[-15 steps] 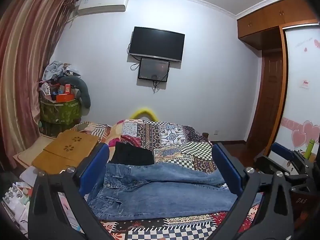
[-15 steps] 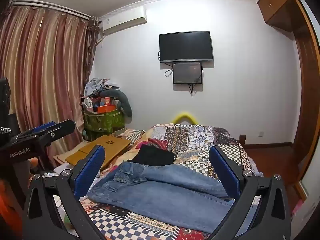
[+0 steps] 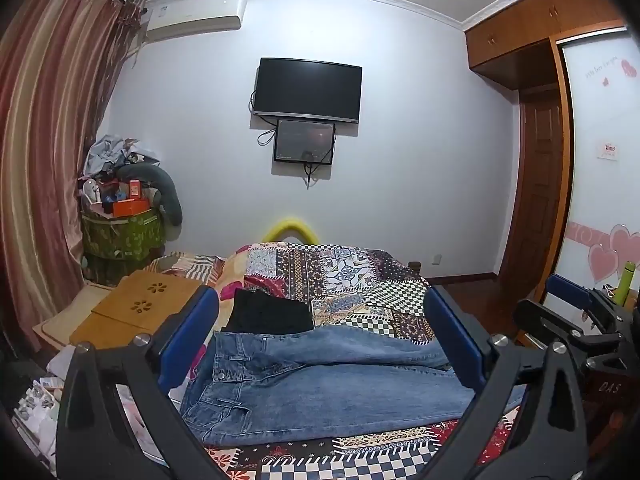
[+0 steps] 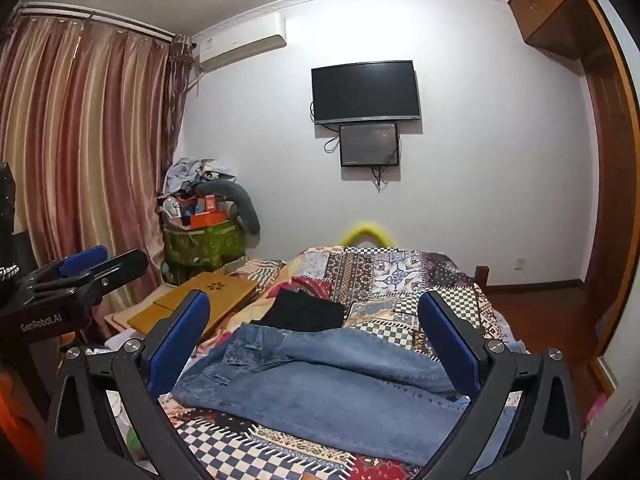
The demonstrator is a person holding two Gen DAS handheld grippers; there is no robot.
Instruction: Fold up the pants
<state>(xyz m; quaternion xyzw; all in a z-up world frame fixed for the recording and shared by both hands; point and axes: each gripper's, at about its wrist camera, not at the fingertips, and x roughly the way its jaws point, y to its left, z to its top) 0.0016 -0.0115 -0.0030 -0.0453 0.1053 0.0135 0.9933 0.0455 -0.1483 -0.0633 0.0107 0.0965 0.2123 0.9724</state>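
Jeans (image 3: pixel 320 384) were laid out flat across the near end of the bed (image 3: pixel 360 280), waistband toward the bed's left edge and legs running off toward the right edge. One leg sat partly over the other, so they looked to be halved lengthwise already, probably ready for the crosswise fold. A black folded garment (image 3: pixel 272 312) sat just behind them, touching the waistband area, maybe a finished piece parked out of the way.

Both sets of tongs were spread as wide as they go and had nothing in them. The left tongs (image 3: pixel 320 344) hovered short of the jeans, aimed slightly downward, and the right tongs (image 4: pixel 316 344) did the same from further right. That reads like a line-up before grabbing, one for the waistband, one for the cuffs.

Hard bits: the cuffs were hidden behind the right-hand blue pad in both views, so where the legs ended couldn't be told. The near edge of the bed was cut off by the tongs' frames. The person holding them wasn't visible at all.
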